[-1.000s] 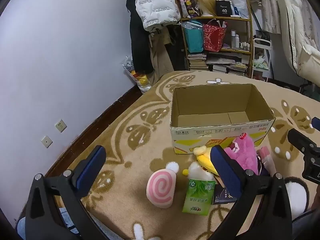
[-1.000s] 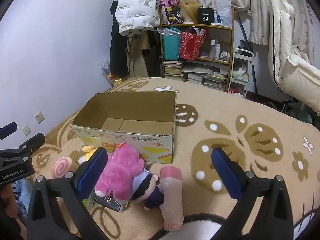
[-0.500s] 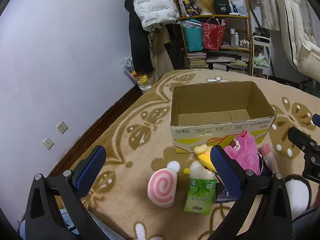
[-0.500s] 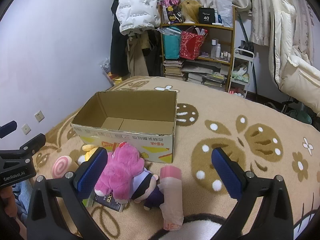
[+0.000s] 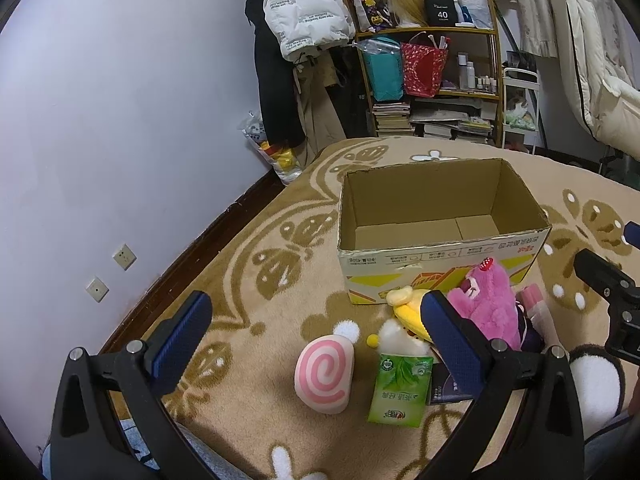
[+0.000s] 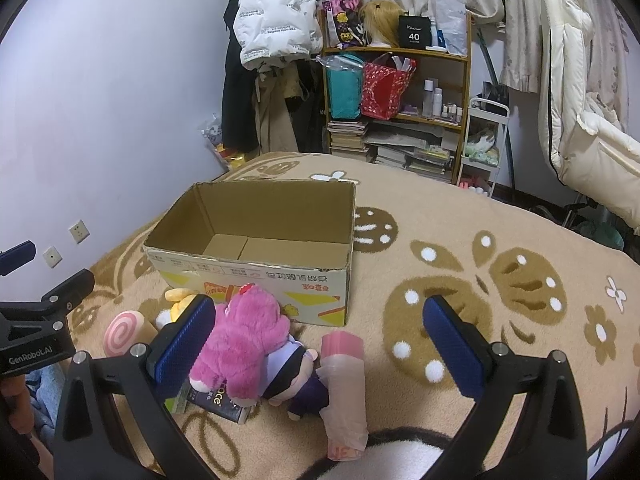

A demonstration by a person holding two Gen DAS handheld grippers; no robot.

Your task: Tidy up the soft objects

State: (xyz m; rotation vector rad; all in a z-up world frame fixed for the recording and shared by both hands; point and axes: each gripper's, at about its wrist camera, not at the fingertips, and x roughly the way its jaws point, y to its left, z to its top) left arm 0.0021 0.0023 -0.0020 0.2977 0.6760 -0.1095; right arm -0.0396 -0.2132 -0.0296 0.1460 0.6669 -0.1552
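Left wrist view: left gripper (image 5: 316,336) hangs with jaws spread wide, empty, above the carpet (image 5: 248,280). Right gripper (image 6: 320,336) likewise released and empty. Pink plush (image 6: 244,340) lies just before the empty cardboard box (image 6: 256,276), beside the swirl cushion (image 5: 324,376) and green packet (image 5: 400,390). Judged light, compressible, non-fragile; grip the plush across its torso.

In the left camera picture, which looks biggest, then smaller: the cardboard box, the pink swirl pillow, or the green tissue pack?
1. cardboard box, clearly biggest.
2. pink swirl pillow and green tissue pack look about alike; too close to rank.
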